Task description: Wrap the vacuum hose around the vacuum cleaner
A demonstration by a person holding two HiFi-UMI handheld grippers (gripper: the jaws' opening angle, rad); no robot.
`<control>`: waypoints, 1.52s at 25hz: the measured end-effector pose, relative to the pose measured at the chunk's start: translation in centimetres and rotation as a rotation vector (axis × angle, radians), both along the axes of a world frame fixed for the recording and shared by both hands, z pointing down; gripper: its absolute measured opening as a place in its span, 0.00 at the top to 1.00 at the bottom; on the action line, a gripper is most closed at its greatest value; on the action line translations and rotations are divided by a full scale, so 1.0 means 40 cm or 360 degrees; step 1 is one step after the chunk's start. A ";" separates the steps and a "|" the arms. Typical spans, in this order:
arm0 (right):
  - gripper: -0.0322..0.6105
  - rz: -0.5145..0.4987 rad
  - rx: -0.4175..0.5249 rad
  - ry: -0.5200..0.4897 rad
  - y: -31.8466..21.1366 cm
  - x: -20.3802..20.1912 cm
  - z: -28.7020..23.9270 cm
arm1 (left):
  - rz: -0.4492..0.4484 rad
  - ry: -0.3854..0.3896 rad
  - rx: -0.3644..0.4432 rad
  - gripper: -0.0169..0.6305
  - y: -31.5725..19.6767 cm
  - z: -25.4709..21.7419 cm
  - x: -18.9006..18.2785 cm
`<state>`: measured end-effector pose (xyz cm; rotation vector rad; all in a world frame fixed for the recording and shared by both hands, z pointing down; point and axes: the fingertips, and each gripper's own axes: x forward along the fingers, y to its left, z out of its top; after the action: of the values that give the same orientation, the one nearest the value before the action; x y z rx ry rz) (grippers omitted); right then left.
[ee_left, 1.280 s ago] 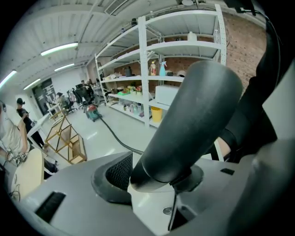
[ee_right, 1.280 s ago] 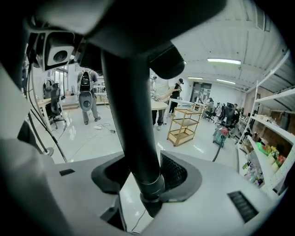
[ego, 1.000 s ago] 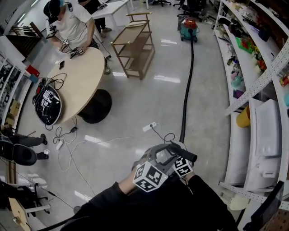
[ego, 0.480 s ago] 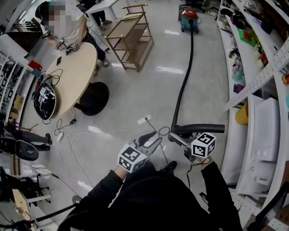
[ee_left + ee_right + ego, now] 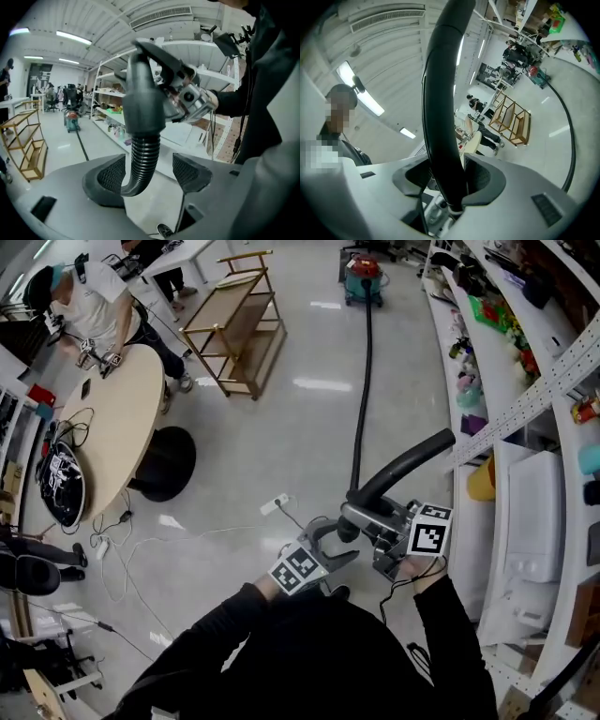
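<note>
1 right gripper [image 5: 367,521], jaws pinching wand [image 5: 443,93]; 1 left gripper [image 5: 337,536], jaws just opening, vacuum hose [image 5: 143,161] between; vacuum cleaner [image 5: 364,279] distant, indistinct.

Left gripper [image 5: 146,174] near-left, jaws just opening, now apart; hose [image 5: 142,157] between pads, unsqueezed. Right gripper [image 5: 447,180] just right of it, roughly level, clamped on hose. Both arms bent close.

From the far vacuum cleaner [image 5: 364,282] the hose [image 5: 360,418] ran back along the floor [image 5: 281,427], shelving [image 5: 525,381] right, round worktop [image 5: 117,427] left.
</note>
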<state>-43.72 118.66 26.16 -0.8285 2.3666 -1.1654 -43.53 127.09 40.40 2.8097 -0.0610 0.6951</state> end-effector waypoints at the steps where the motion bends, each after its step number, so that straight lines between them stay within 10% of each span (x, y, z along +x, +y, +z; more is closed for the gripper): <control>1: 0.64 0.0002 0.0001 -0.0043 -0.027 0.003 -0.023 | 0.0029 -0.0015 0.0020 0.50 -0.026 0.016 0.022; 7: 0.63 0.0082 -0.0020 -0.0211 -0.223 0.037 -0.139 | 0.0130 0.0051 0.0009 0.69 -0.210 -0.001 0.081; 13: 0.57 0.0521 -0.0060 -0.0160 -0.385 0.174 -0.077 | 0.0154 0.0139 -0.0412 0.72 -0.388 -0.062 0.054; 16: 0.56 0.0537 -0.0093 0.0209 -0.362 0.213 0.029 | 0.0117 0.0134 -0.0572 0.73 -0.487 -0.093 0.043; 20: 0.56 0.0160 -0.0133 0.0891 -0.296 0.162 0.236 | 0.0091 0.0170 -0.0723 0.73 -0.604 -0.153 0.058; 29: 0.54 -0.0511 0.0486 0.1683 -0.419 0.089 0.362 | 0.0177 0.0129 -0.0987 0.73 -0.694 -0.288 0.262; 31: 0.72 -0.0649 0.0561 0.1661 -0.427 0.106 0.349 | 0.0130 0.0156 -0.1047 0.73 -0.719 -0.318 0.323; 34: 0.74 -0.0706 0.0568 0.1394 -0.442 0.172 0.296 | -0.0006 0.0198 -0.1027 0.72 -0.776 -0.351 0.415; 38: 0.74 -0.0646 0.0451 0.1114 -0.485 0.289 0.249 | -0.0228 0.0202 -0.0945 0.46 -0.822 -0.327 0.468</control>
<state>-32.17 99.25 36.13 -0.7592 3.2986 -0.6929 -24.82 94.20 27.33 2.2450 -0.0263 0.4118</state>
